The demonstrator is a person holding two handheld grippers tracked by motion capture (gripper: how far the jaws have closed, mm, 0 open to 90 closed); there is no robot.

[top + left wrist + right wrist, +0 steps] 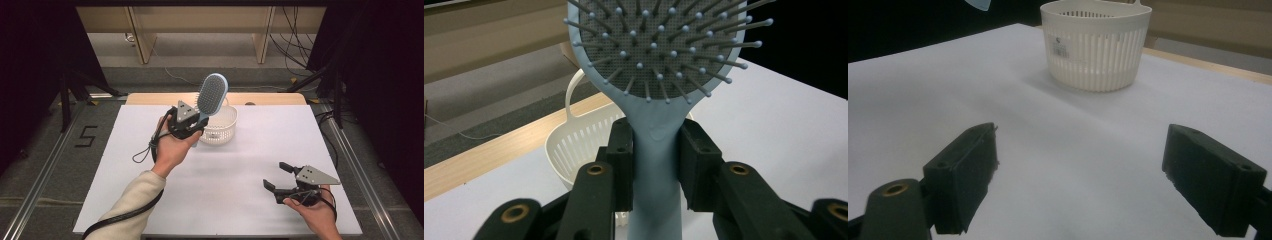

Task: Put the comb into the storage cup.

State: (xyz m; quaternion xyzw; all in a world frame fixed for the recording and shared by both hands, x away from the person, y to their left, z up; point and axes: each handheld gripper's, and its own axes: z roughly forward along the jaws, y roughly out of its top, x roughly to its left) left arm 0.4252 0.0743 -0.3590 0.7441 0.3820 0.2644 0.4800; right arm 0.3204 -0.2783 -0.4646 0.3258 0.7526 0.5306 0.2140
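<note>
The white rectangular surface [240,170] has a pale wooden strip [270,98] along its far edge. Past it, light wooden furniture legs [142,42] stand on grey floor, with black cables [292,50] trailing at the far right. A black numeral five [86,136] is marked on the floor to the left, beside a metal rail [42,175].

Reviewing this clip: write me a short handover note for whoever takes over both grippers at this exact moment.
Left hand-held gripper: shut on the handle of the light blue hairbrush, held upright in the air beside the white slotted basket, bristles toward the person.
Right hand-held gripper: open, holding nothing, low over the white table at the near right.
Done: brush picked up.
Left: likely lower the brush into the basket, then release.
</note>
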